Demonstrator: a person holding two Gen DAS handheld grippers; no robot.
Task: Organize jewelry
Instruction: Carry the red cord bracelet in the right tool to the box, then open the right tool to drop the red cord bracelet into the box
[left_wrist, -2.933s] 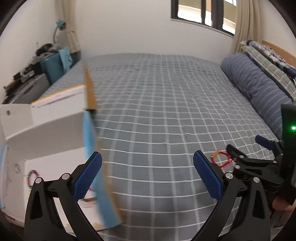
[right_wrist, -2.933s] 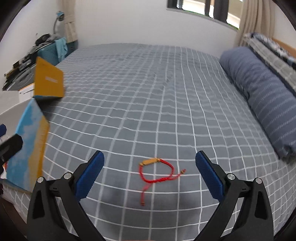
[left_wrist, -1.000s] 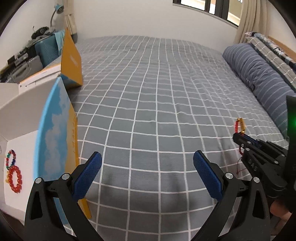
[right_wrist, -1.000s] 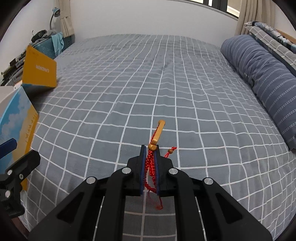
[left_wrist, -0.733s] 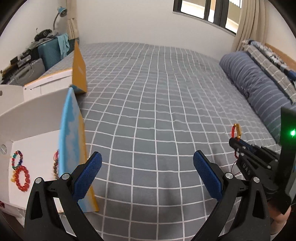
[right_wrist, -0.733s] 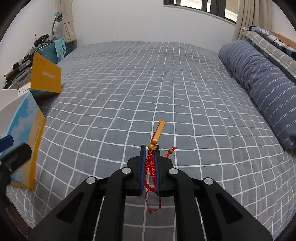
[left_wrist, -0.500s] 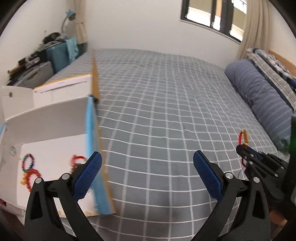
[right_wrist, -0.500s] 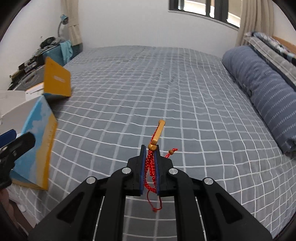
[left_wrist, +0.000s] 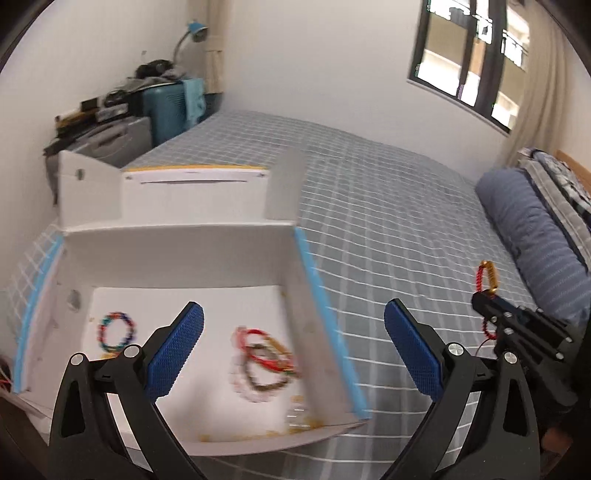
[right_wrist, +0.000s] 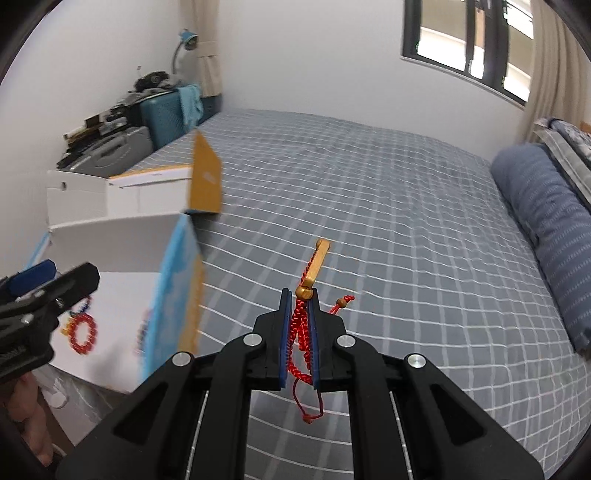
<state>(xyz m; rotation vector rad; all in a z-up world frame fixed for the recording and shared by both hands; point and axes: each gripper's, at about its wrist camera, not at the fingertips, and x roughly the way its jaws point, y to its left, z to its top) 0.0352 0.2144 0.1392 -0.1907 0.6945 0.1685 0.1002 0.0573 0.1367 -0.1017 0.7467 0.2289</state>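
Right claw (right_wrist: 299, 306) clenched on red woven cord bracelet with gold bar clasp (right_wrist: 314, 269), held above grey bed with white grid-check cover (right_wrist: 388, 221); clasp sticks up past the tips, cord tails hang below. Left claw (left_wrist: 291, 347) released, blue pads wide apart, gripping nothing, hovering over open white cardboard box with blue-and-yellow outer sides (left_wrist: 177, 254) at the bed's near left corner. Inside box: multicolour bead bracelet (left_wrist: 116, 332) on the left, blurred pile of red, brown and pale bracelets (left_wrist: 264, 360) on the right. Striped blue bolster pillow (right_wrist: 543, 206) along the bed's right edge.
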